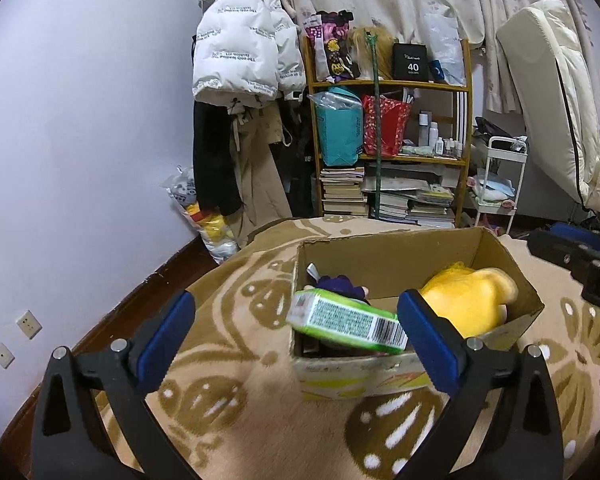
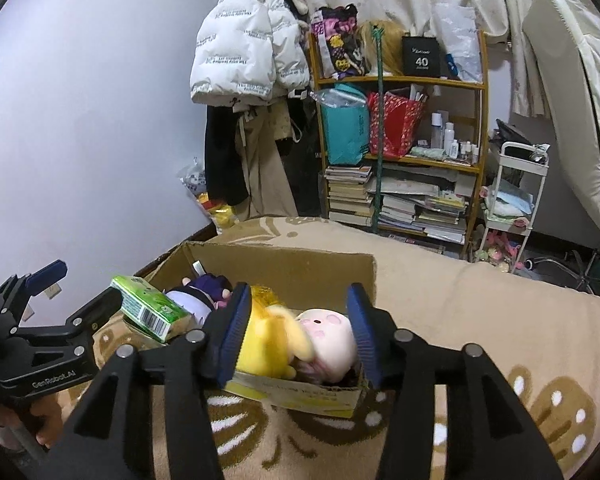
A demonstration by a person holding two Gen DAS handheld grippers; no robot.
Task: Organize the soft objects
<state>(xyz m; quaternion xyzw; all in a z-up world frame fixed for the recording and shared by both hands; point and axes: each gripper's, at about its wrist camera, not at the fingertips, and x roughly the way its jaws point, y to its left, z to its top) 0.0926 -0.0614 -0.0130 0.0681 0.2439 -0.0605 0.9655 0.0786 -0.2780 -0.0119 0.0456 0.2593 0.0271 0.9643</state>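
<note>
Cardboard box (image 1: 400,256) sits on the beige patterned blanket (image 1: 236,420), just beyond both sets of fingers, and it's packed with soft things. Left gripper (image 1: 296,344) has its blue-padded fingers (image 1: 164,340) spread wide, nothing pinched between them: the green tissue pack (image 1: 348,320) lies tilted over the box's near-left corner, in the gap between those fingers but touching neither pad. Beyond the pack, a purple doll (image 1: 342,284) pokes up inside the box. By the right-hand finger of that gripper, the yellow plush (image 1: 468,300) fills the other end of the box. Over to the right gripper (image 2: 300,332): fingers (image 2: 236,332) partly spread, straddling the yellow plush and a pale pink plush face (image 2: 332,336) that lie together against the box's near wall. The pads stand just beside the toys and do not press on them. The plush looks blurred here. To the left of these fingers, the green pack and the purple doll show again, with the left gripper and the hand (image 2: 40,420) that carries it at the frame's edge. Behind it all, a bookshelf (image 2: 400,152) and a white puffer jacket (image 2: 248,40) hang back by the wall.
</note>
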